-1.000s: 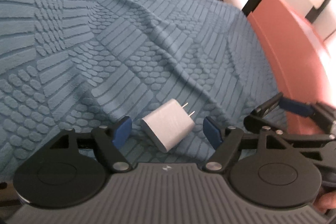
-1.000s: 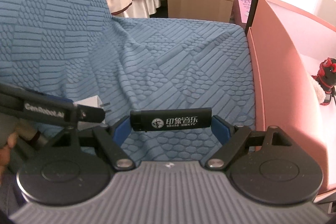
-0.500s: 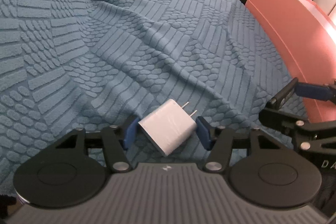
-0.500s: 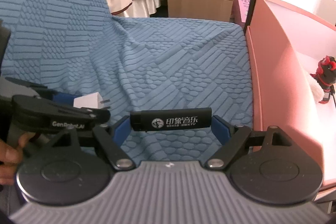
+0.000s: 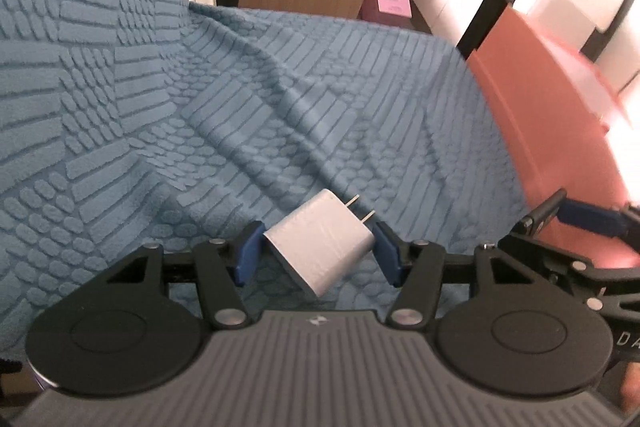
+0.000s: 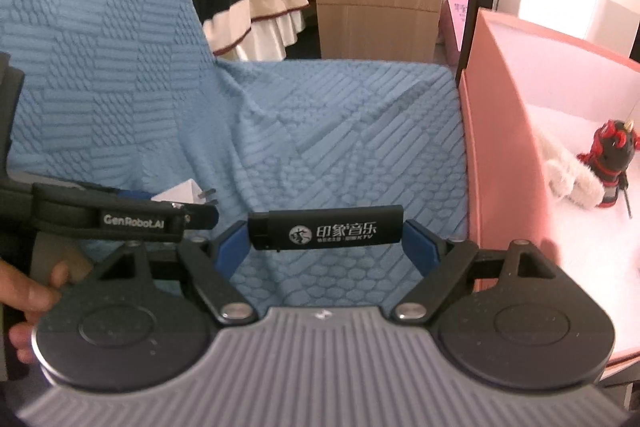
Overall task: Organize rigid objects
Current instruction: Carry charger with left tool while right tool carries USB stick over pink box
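Charger (image 5: 320,251), the white plug block, sits low in the middle of the left view, squeezed cornerwise between the left gripper (image 5: 318,253) pads, which have just been closing on it. It could twist and drop onto the blue blanket (image 5: 280,107). The right gripper (image 6: 326,243) is clamped on a black lighter (image 6: 326,227) by its ends. At the right edge, the pink box (image 6: 500,147) holds a small toy figure (image 6: 612,159).

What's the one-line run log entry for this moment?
left gripper: shut on white charger | right gripper: shut on black lighter | pink box: not reached
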A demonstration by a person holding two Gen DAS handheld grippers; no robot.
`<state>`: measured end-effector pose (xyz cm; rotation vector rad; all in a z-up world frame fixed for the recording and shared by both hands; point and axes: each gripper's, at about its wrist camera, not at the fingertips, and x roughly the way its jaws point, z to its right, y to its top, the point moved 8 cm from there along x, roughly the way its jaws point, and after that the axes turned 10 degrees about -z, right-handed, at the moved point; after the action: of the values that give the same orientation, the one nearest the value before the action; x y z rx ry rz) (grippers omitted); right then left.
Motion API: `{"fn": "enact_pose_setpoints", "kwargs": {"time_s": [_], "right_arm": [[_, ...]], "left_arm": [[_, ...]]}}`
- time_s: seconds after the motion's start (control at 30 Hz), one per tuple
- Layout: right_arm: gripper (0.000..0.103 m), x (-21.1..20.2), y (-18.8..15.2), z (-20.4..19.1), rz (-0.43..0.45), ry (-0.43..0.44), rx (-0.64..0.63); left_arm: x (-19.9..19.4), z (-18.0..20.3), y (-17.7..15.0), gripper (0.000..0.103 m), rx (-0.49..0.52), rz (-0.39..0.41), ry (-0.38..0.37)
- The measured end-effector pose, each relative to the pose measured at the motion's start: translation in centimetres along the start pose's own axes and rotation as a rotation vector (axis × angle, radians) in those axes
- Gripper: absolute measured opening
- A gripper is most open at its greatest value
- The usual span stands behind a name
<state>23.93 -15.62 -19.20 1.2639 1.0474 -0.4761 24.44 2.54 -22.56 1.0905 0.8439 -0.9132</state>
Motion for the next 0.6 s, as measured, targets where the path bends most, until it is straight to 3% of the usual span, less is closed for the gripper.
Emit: {"fn": "enact_pose_setpoints", "kwargs": {"time_s": [0.3, 0.6], "right_arm": [[0.085, -5.2, 3.8, 1.7, 0.071, -0.007, 0.026], [0.085, -12.2, 7.5, 5.9, 0.16, -0.014, 0.089]], "left_arm": [[-4.8, 3.7, 3.2, 0.064, -0.026, 0.061, -0.082], [-10.2, 10.4, 6.8, 0.064, -0.004, 0.095, -0.186]]}}
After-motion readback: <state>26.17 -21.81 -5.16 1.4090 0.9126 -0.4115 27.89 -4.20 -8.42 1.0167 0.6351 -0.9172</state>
